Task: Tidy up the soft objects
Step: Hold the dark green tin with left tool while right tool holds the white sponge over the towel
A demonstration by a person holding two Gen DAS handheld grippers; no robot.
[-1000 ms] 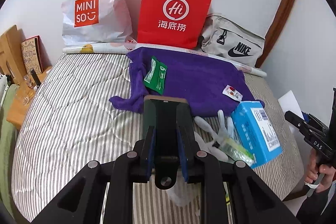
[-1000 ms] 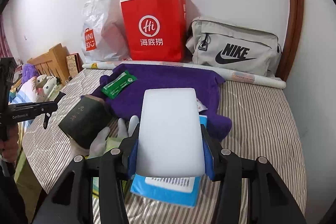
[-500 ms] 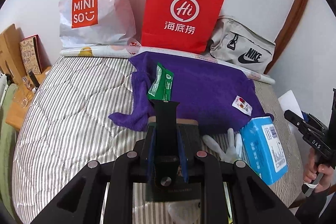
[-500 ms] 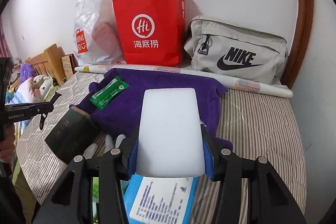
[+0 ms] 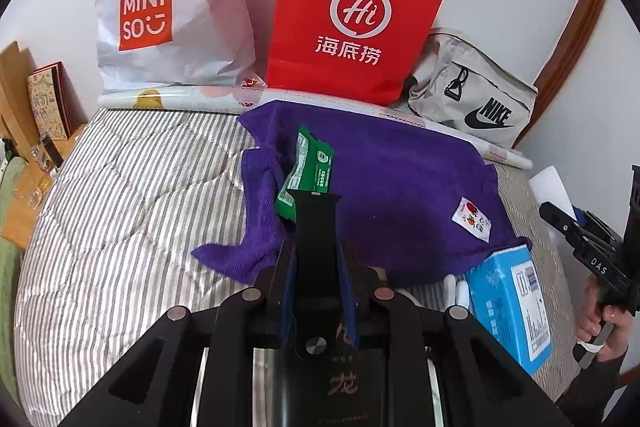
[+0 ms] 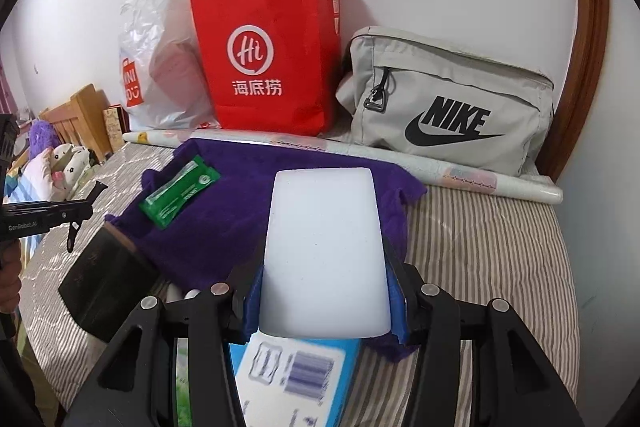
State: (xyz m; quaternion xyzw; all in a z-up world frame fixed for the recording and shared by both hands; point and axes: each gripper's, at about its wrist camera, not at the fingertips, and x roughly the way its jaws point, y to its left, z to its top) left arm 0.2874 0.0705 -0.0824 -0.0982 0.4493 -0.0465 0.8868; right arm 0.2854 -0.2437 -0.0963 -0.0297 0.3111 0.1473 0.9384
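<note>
Right now the left gripper [image 5: 316, 259] fingers clamp a dark booklet [image 6: 106, 287] edge-on while the right gripper [image 6: 324, 291] fingers squeeze a white foam block [image 6: 324, 247], both carried above the purple towel [image 5: 400, 195] on the bed [image 5: 120, 227], probably for sorting.

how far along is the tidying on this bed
Nothing looks put away yet. In hand: the left hand-held gripper grips a black strap, the right hand-held gripper a white block. Still loose on the bed: purple towel, green packet, blue box.
</note>
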